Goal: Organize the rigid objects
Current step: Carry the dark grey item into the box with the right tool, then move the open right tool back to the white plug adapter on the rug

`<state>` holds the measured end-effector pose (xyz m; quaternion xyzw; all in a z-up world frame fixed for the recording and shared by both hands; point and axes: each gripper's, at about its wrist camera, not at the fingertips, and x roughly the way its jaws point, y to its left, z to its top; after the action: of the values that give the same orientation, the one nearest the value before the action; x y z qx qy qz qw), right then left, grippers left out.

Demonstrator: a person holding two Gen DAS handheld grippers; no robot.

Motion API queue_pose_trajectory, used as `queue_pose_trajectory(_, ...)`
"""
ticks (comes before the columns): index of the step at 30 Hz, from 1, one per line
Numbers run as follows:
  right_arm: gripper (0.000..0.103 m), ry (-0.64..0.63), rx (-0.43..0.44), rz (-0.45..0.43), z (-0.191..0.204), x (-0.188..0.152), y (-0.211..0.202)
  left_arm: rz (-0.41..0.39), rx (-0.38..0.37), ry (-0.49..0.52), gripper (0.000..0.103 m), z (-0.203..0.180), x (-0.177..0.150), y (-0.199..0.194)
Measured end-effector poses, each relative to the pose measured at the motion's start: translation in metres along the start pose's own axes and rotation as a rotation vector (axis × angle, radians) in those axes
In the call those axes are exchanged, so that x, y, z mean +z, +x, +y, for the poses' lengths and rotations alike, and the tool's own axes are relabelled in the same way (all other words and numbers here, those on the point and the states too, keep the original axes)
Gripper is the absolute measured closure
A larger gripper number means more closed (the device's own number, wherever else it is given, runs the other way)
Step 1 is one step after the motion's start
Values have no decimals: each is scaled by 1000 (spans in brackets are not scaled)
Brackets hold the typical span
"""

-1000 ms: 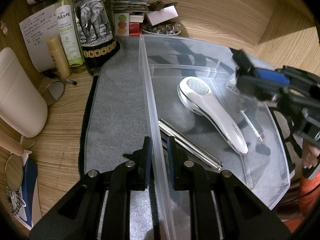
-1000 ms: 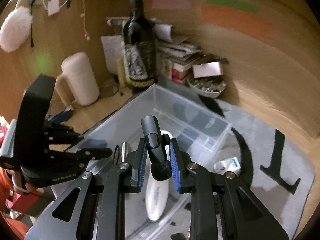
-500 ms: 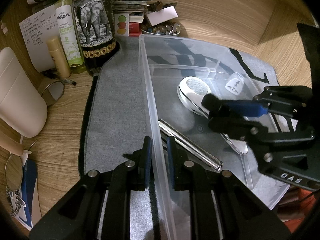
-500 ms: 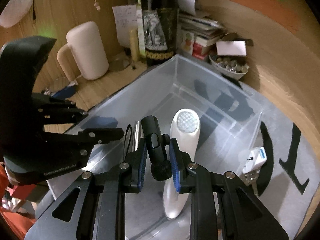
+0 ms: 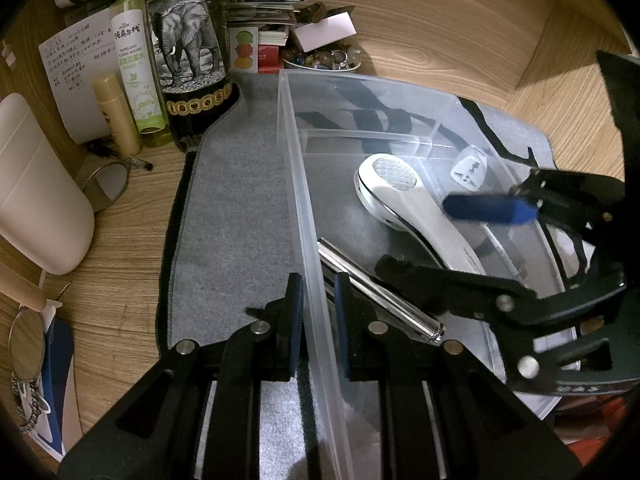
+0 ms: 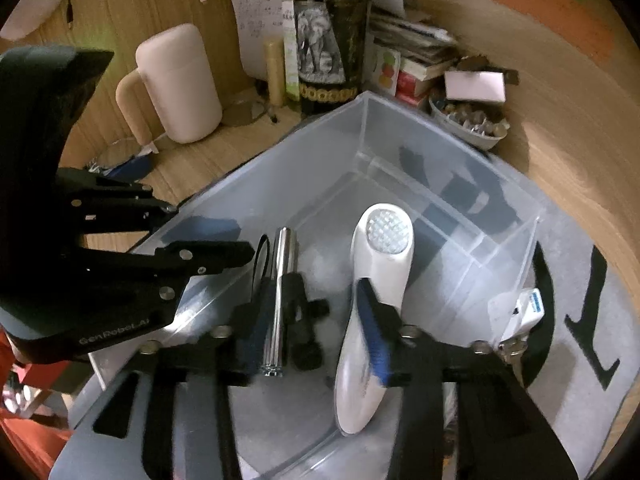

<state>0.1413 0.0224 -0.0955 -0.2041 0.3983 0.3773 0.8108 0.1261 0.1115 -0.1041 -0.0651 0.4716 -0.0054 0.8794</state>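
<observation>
A clear plastic bin [image 5: 288, 128] [image 6: 460, 172] stands on a grey mat. My left gripper [image 5: 318, 316] [image 6: 204, 228] is shut on the bin's near side wall. Inside the bin lie a white handheld device [image 5: 404, 204] [image 6: 380, 280] and a silver metal cylinder [image 5: 380, 292] [image 6: 280, 300]. A small black cylindrical piece [image 6: 302, 328] lies on the bin floor beside the silver cylinder. My right gripper [image 6: 316, 332] [image 5: 416, 234] hangs low inside the bin with its jaws opening. The black piece lies between its blue pads [image 6: 372, 328], and they do not press on it.
A white plug adapter [image 5: 468, 168] [image 6: 520, 312] lies on the grey mat [image 5: 240, 200] just outside the bin. An elephant-label bottle [image 5: 188, 60], a green spray bottle [image 5: 136, 64], a cream jug [image 6: 180, 84], stacked books and a bowl of trinkets [image 6: 468, 120] crowd the back.
The right gripper came down into the bin and its jaws spread. The black piece it held now lies loose on the bin floor. The left gripper has kept still.
</observation>
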Motion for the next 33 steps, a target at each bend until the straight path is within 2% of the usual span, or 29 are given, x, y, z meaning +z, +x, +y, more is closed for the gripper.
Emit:
queue_pose_trajectory(7, 45, 4, -39, -68, -5, 5, -17, 0, -1, -2, 88, 0, 0, 0)
queue_pose_trajectory(9, 34, 11, -50, -88, -9, 5, -22, 0, 0, -1, 88, 0, 0, 0)
queue_pose_trajectory(14, 32, 27, -76, -134, -18, 4, -37, 1, 3, 1, 88, 0, 0, 0)
queue_pose_trajectory(18, 25, 55, -110, -175, -30, 2, -51, 1, 5, 1, 88, 0, 0, 0)
queue_pose_trajectory(27, 22, 156, -213, -250, -76, -8, -88, 1, 4, 1, 88, 0, 0, 0)
queue_pose_trajectory(33, 22, 251, -253, -218, -111, -25, -85, 1, 4, 1, 88, 0, 0, 0)
